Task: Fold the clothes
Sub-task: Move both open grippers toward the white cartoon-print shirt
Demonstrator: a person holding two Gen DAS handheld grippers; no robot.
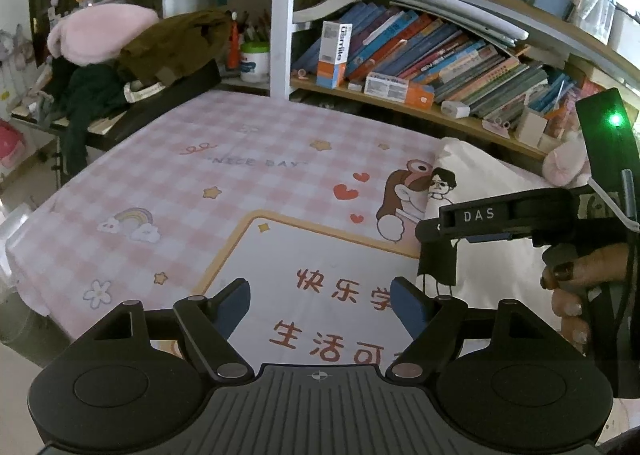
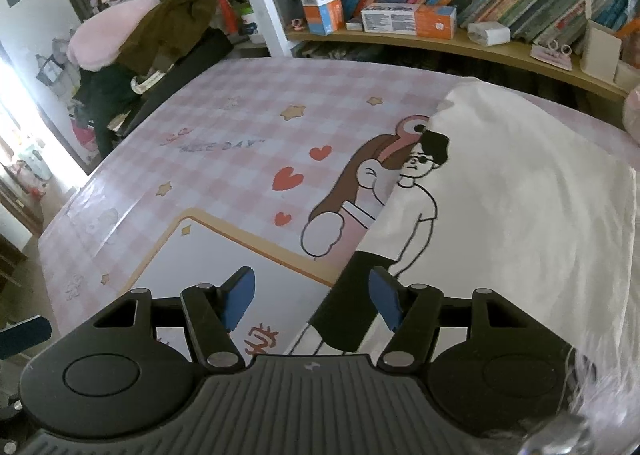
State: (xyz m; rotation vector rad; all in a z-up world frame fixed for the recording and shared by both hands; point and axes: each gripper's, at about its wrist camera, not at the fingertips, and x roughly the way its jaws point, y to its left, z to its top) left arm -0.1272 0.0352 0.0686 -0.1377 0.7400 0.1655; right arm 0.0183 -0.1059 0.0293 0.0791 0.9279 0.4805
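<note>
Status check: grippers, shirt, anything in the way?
Left gripper open, empty. Right gripper open over white shirt edge. Shirt flat on checked table cover. Nothing blocking.

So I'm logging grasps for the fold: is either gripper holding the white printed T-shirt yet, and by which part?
Neither. The left gripper stands open over the pink checked table mat; the right gripper is open above the white printed T-shirt at its left edge.

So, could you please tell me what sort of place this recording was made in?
Probably a home study or child's room: crowded wooden bookshelves behind a table with a pink checked cartoon tablecloth, a white printed T-shirt lying on it, and clothes heaped on a black chair.
</note>
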